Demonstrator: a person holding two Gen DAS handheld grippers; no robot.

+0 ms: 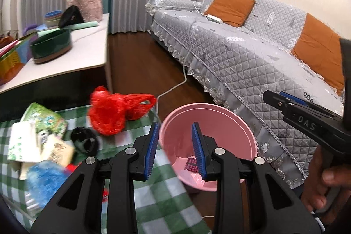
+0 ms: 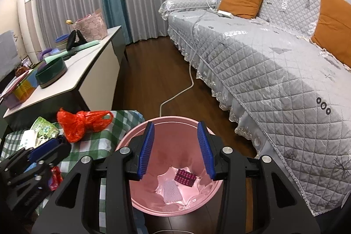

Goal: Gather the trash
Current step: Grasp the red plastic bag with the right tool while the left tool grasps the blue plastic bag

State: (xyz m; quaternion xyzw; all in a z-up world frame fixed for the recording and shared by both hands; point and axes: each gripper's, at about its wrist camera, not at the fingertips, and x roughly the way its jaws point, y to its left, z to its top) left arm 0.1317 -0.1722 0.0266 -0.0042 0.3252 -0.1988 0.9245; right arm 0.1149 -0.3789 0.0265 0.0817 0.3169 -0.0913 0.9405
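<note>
My left gripper (image 1: 175, 146) stands open with nothing between its blue pads, over the near edge of the pink bin (image 1: 210, 122). It hangs beside the green checked cloth (image 1: 153, 196), where a red plastic bag (image 1: 111, 111), a black lump (image 1: 84, 139), a green packet (image 1: 43, 120) and other wrappers lie. My right gripper (image 2: 175, 150) is open and empty above the pink bin (image 2: 175, 205). On the bin's floor lie a dark red wrapper (image 2: 185, 178) and a white foam net (image 2: 172, 190). The left gripper (image 2: 52, 145) shows at the lower left of the right wrist view.
A grey quilted sofa (image 2: 274, 63) with orange cushions runs along the right. A white cabinet (image 2: 72, 80) at the left carries a green bowl (image 2: 51, 71) and baskets. A white cable (image 2: 188, 82) trails across the dark wood floor. A hand (image 1: 329, 179) holds the right gripper (image 1: 276, 98).
</note>
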